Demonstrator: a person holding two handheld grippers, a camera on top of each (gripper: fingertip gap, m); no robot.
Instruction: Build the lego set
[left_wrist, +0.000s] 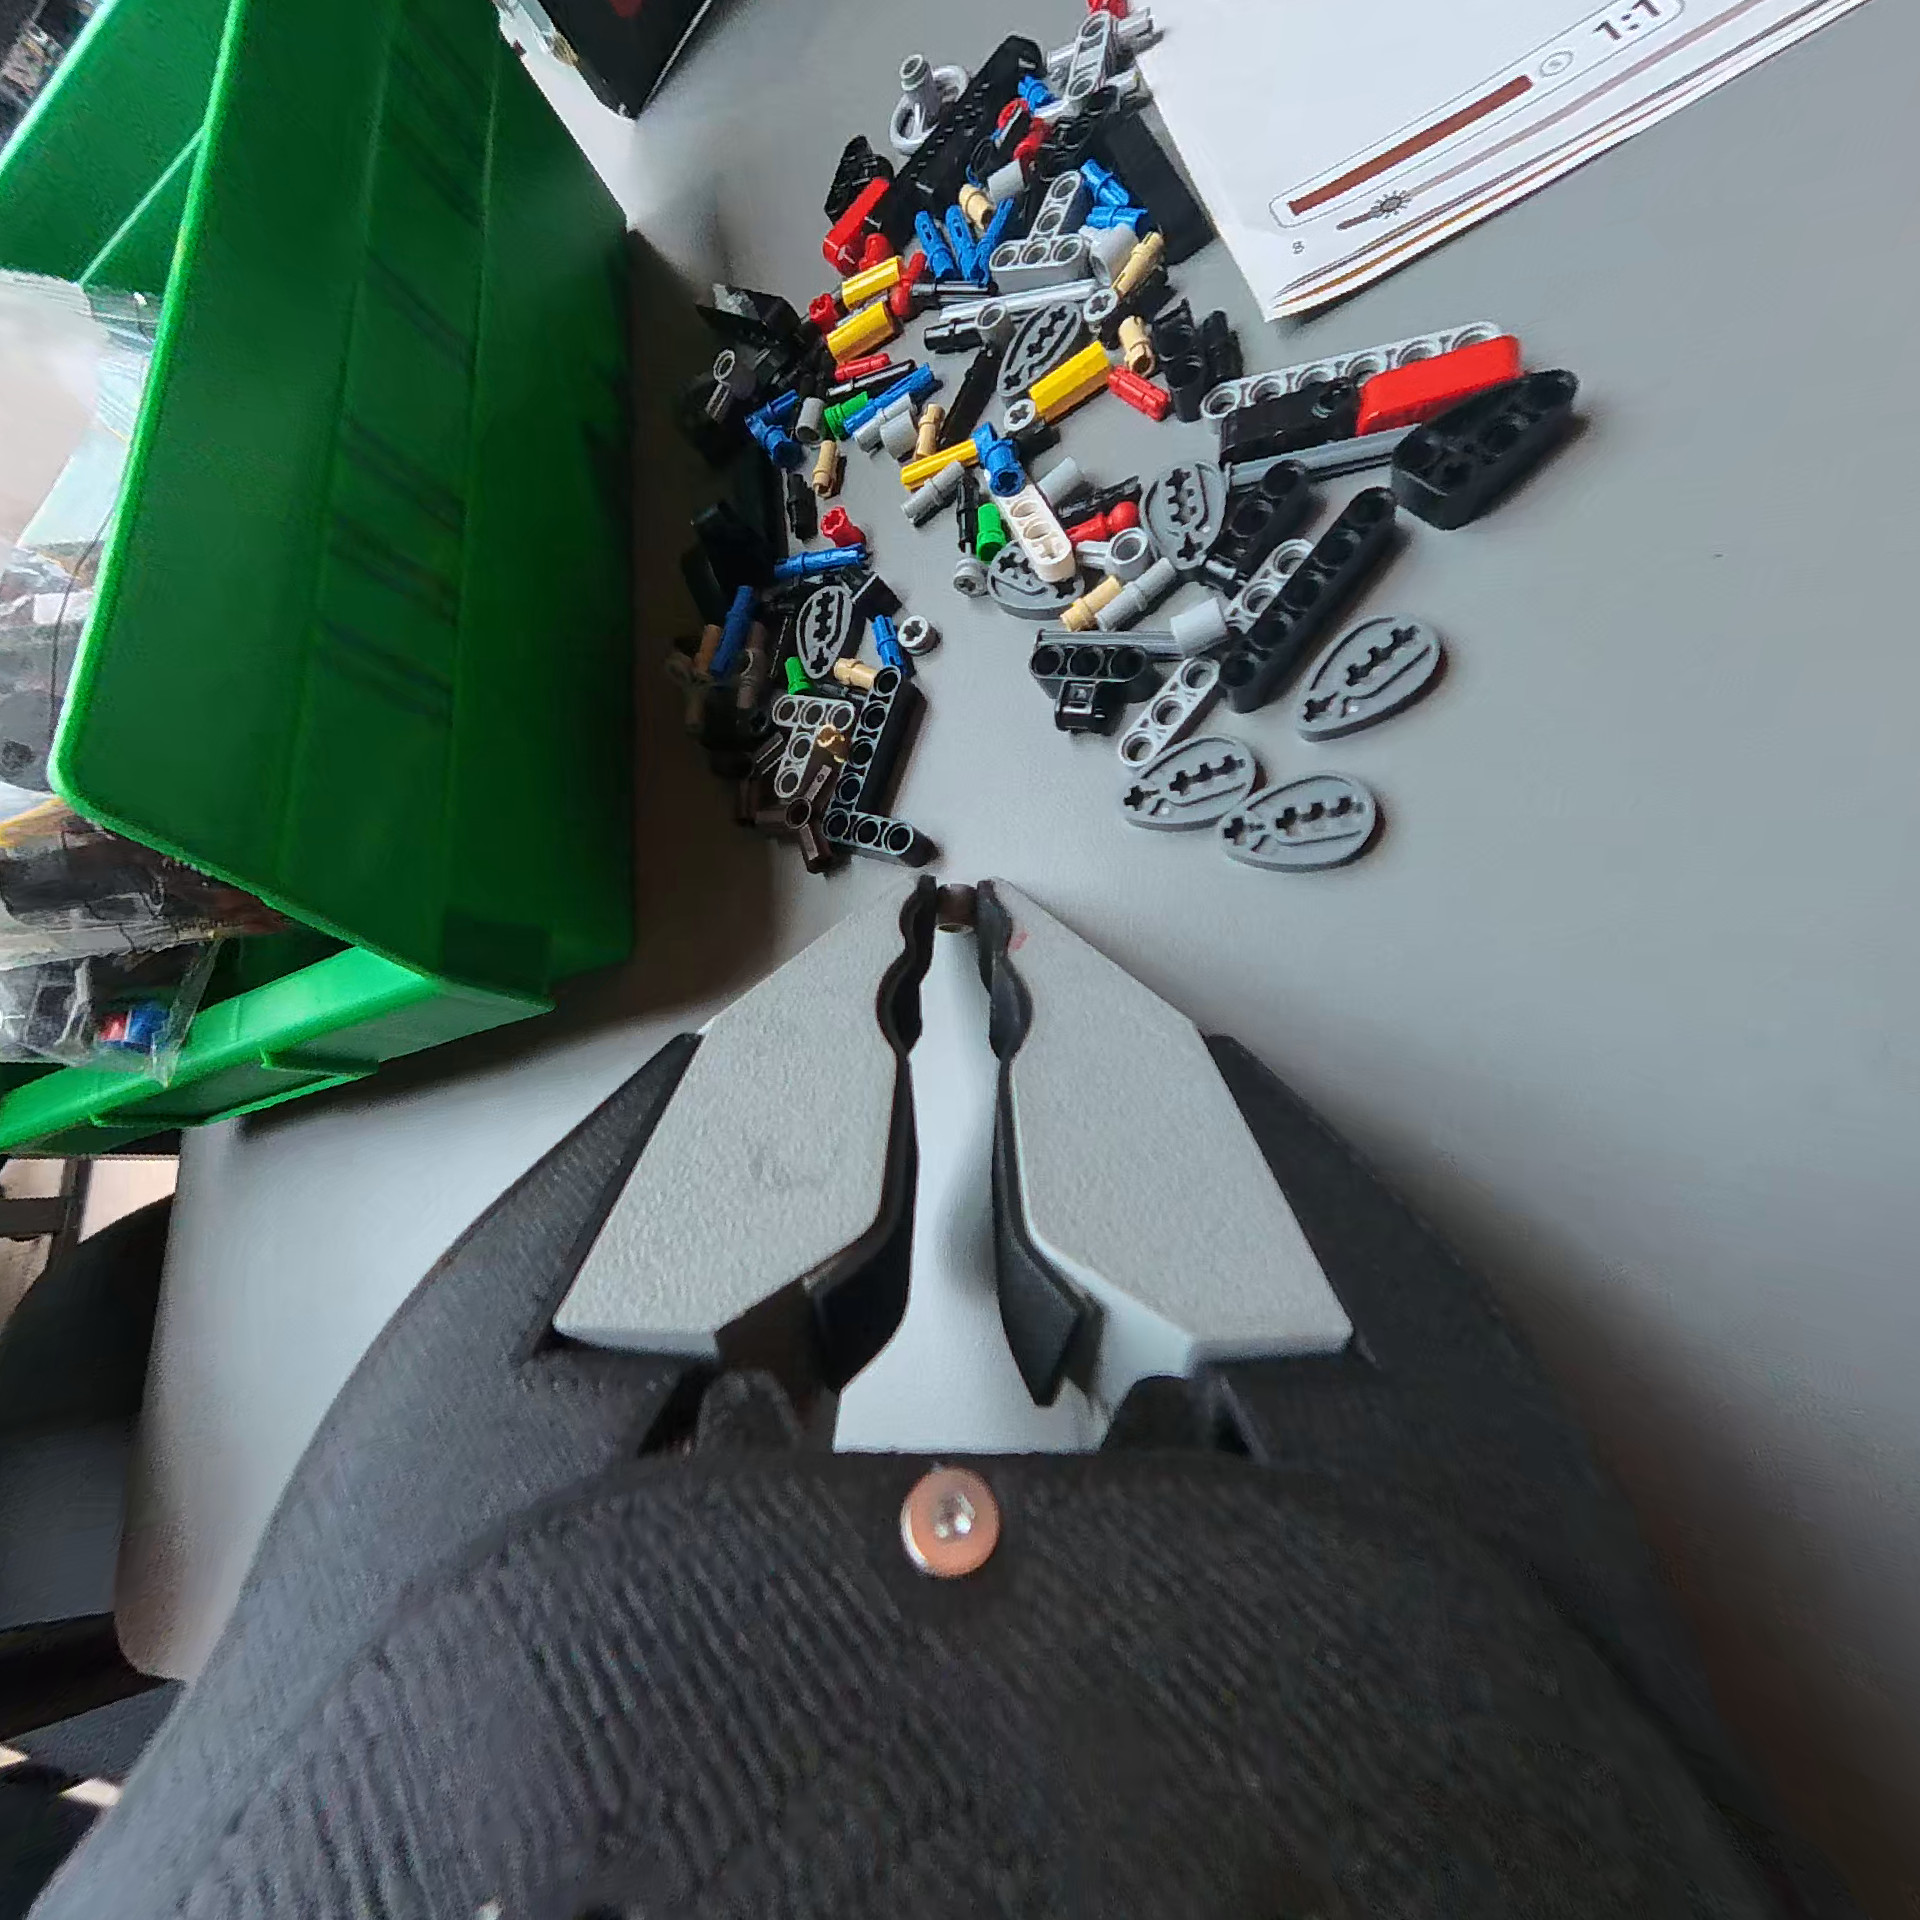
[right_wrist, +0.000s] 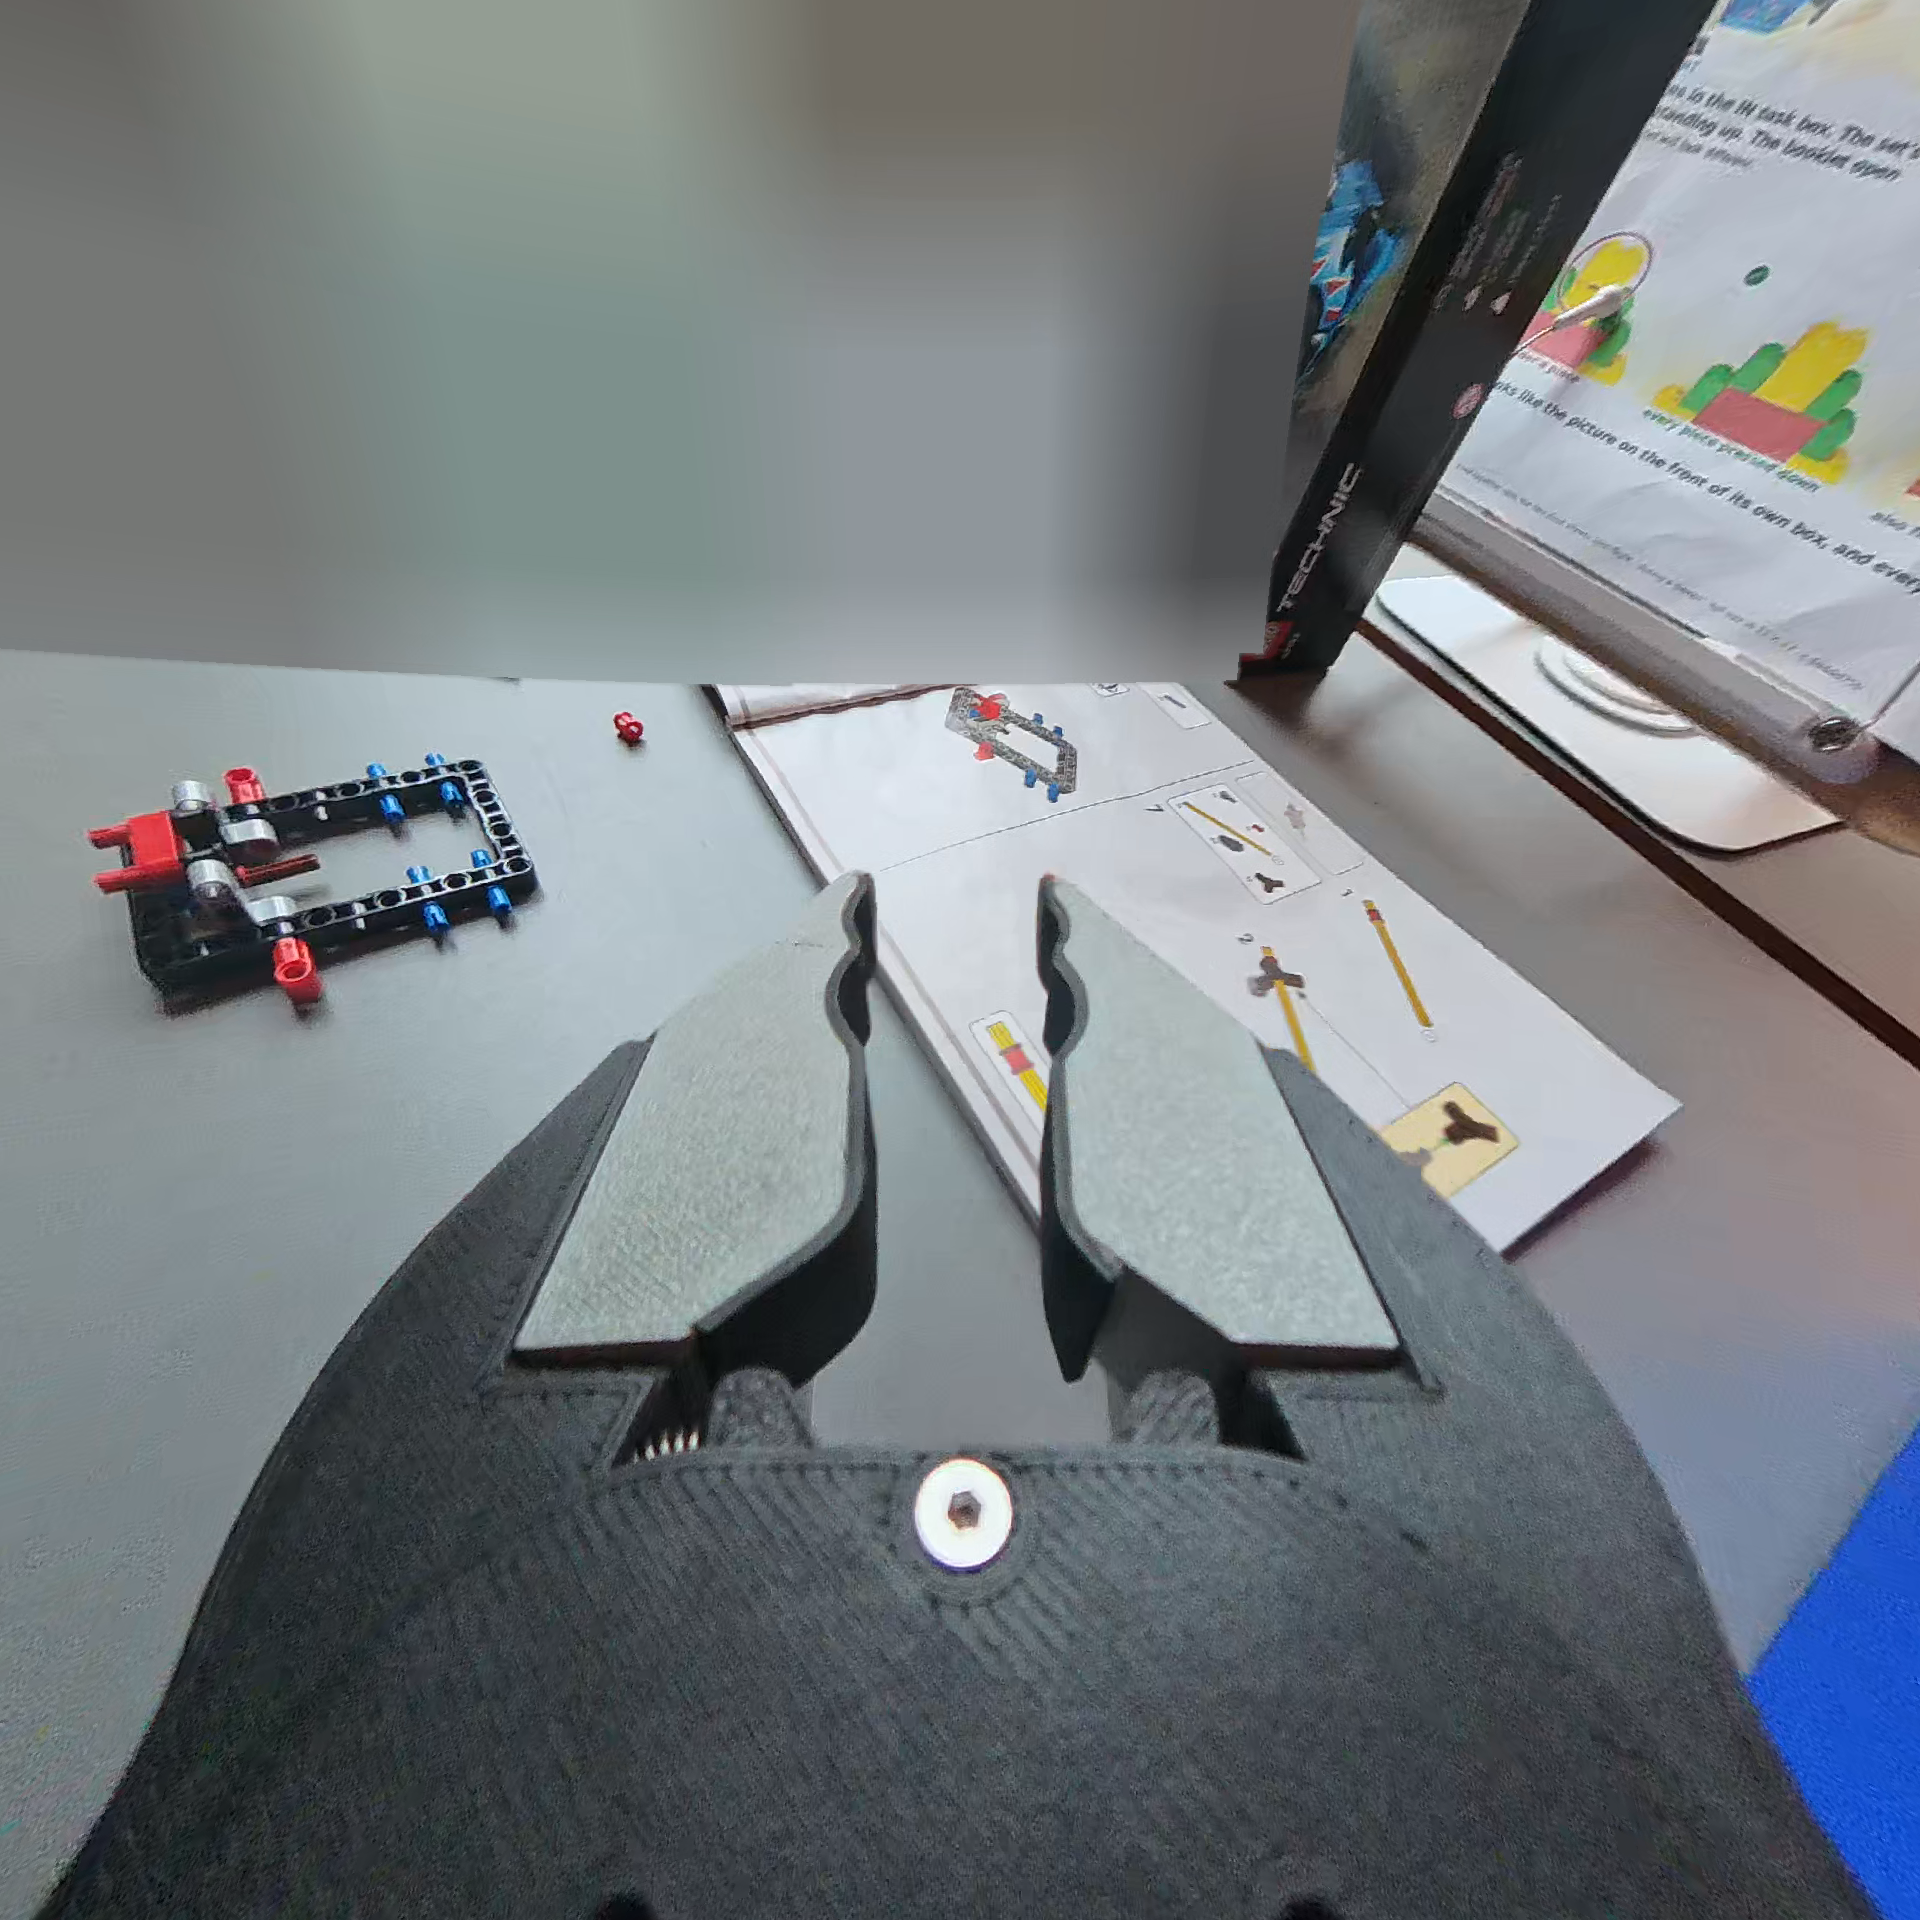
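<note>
Left wrist view: the left hand-held gripper (left_wrist: 954, 896) pinches a small brown piece (left_wrist: 953, 914) at its tips. Beyond it, loose parts (left_wrist: 1039, 468) lie on the grey worktop (left_wrist: 1558, 935) beside a green bin (left_wrist: 343, 520). The right hand-held gripper (right_wrist: 956, 894) is released over the booklet (right_wrist: 1195, 935); the black frame (right_wrist: 312, 862) lies farther left.

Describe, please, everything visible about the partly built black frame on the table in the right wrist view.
The partly built black frame lies flat on the grey table, left of the open instruction booklet and apart from it. It is a rectangular open frame of plastic beams with rows of holes. Blue pins stick out along both long sides. At its left end sit red connectors, light grey sleeves and a dark red axle. Nothing grips it; the right claw is open, away from it. A small red piece lies separately nearby.
</note>
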